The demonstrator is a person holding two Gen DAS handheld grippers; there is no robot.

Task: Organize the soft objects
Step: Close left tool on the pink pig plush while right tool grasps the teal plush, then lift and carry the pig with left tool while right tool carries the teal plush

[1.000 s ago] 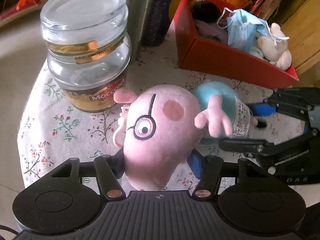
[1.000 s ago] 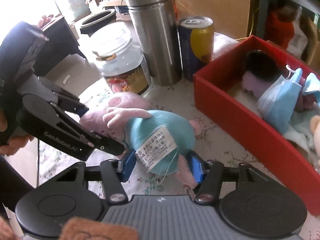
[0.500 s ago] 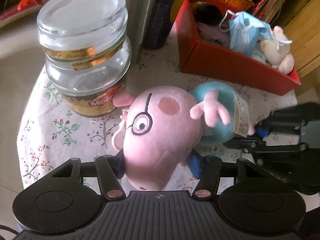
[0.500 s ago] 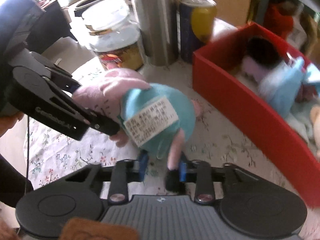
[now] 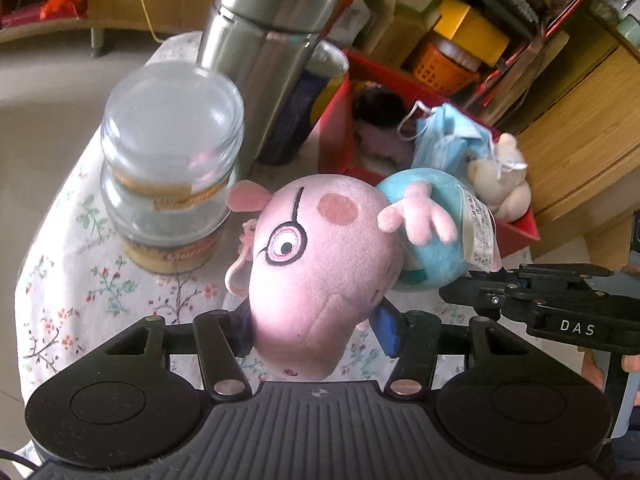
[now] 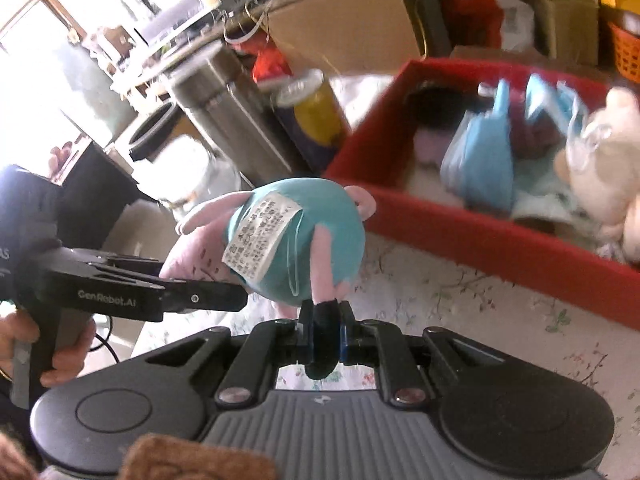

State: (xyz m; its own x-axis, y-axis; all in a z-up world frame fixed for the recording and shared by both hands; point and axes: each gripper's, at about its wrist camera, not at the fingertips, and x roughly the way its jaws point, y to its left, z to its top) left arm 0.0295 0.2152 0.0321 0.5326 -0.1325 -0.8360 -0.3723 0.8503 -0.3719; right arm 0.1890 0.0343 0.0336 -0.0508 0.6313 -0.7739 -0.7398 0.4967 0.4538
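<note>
Floral cloth covers the bench (image 5: 72, 264), with cluttered shelves and boxes behind it.

Left tool (image 5: 316, 324): its two pads are clamped on the snout of the pig (image 5: 320, 256), a pink plush with a teal body, which hangs clear of the cloth. The blue pad (image 5: 386, 330) presses the snout at 3 o'clock; the opposite pad is mostly hidden behind the plush at 9 o'clock. In the right wrist view the same tool (image 6: 236, 298) enters from 9 o'clock, held by a hand (image 6: 60, 344), and meets the pink head.

Right tool (image 6: 322, 322): its pads are closed together on the dark foot of one pink leg (image 6: 320, 264) of the pig (image 6: 296, 240), whose teal body and white label (image 6: 260, 236) sit just above, at 12 o'clock from the tool. In the left wrist view this tool (image 5: 468, 288) reaches in from 3 o'clock to the underside of the teal body.

Outward from the pig in the left wrist view: a glass jar (image 5: 168, 168) stands on the cloth at 10 o'clock, a steel flask (image 5: 264, 60) at 12 o'clock behind it, and a can (image 5: 304, 112) just beside the flask. At 1 o'clock a red box (image 5: 336, 132) holds a blue mask (image 5: 444, 136), a cream plush (image 5: 500, 180) and a dark item that is too blurred to tell. In the right wrist view the box (image 6: 460, 232) lies at 2 o'clock from the pig, apart from it.
</note>
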